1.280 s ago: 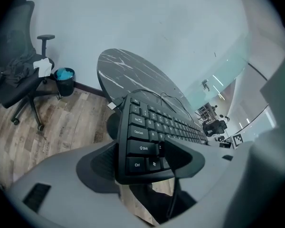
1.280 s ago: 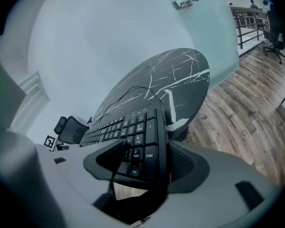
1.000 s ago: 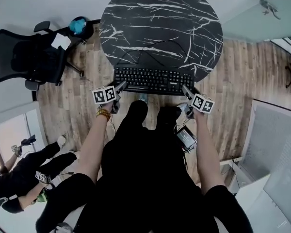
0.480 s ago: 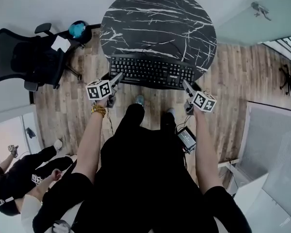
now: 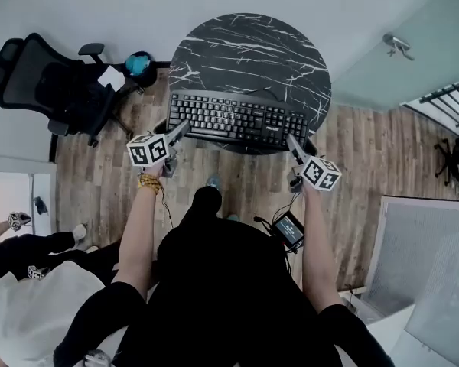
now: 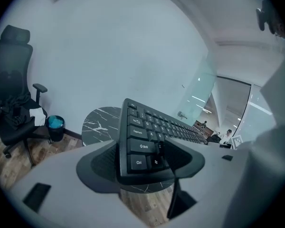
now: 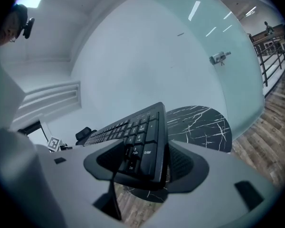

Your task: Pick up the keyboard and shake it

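Over the round marble table (image 5: 252, 48), the keyboard (image 5: 233, 119) is held lengthwise left to right, keys up, its ends clamped by the left gripper (image 5: 178, 131) and the right gripper (image 5: 291, 142).

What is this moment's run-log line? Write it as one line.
phase: lift | left gripper: shut on keyboard left end | right gripper: shut on right end | keyboard: held above table near edge

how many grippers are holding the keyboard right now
2. The left hand-held gripper is shut on the left end of the black plastic keyboard, and the right hand-held gripper is shut on its right end. Both ends show plainly, so none is hidden.
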{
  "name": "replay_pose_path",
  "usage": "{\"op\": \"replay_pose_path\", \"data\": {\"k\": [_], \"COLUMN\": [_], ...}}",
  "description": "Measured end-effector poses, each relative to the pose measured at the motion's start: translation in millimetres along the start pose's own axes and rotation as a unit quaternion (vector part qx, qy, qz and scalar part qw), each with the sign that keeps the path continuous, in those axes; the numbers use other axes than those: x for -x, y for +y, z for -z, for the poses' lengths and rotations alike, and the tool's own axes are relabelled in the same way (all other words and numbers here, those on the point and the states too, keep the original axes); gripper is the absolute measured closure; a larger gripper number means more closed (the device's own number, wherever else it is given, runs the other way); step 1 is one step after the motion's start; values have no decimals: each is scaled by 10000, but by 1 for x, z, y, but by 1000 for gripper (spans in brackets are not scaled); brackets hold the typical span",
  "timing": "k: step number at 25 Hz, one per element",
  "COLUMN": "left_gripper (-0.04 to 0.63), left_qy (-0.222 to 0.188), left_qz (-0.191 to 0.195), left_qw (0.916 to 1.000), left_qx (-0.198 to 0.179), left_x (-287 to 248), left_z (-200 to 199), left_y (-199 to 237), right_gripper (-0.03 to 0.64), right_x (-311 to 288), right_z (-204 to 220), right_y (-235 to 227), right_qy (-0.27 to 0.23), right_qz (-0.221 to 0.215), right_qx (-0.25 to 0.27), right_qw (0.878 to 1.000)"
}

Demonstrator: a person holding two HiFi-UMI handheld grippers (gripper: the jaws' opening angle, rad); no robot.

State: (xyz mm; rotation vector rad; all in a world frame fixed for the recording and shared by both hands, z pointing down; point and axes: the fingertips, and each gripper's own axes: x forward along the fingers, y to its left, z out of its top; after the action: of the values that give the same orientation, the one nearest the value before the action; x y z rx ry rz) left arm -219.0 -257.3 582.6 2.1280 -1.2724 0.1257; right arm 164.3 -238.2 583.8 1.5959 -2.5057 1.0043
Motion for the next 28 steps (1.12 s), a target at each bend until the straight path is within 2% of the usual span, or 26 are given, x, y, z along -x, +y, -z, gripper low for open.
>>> {"op": "replay_pose_path", "data": {"k": [8,15,20,28], "left_gripper": [290,290,290,290], "left_qy": [-513,-1054,-1411,-1644], "left_qz": [20,290,494,628], "left_qw": [9982,9910,9834,9714], "left_qx": [-314,-776,-1028,-1593], "left_x": [37,55,66,80], "left_z": [-32,-64,-75,-78], "left_y": [-29,-66,-83,-100], "right_gripper": [339,339,339,339], "right_x": [21,54,74,92], "right_z": [-37,-75,-94,-110], "right_y": [32,51,65,78], "right_qy": [-390,-857,-1187,-1467], "right_qz": [-332,-424,-495,-632], "right_qx": [531,1032,1536,2463], "right_qw": [9973,9901,9797,9559]}}
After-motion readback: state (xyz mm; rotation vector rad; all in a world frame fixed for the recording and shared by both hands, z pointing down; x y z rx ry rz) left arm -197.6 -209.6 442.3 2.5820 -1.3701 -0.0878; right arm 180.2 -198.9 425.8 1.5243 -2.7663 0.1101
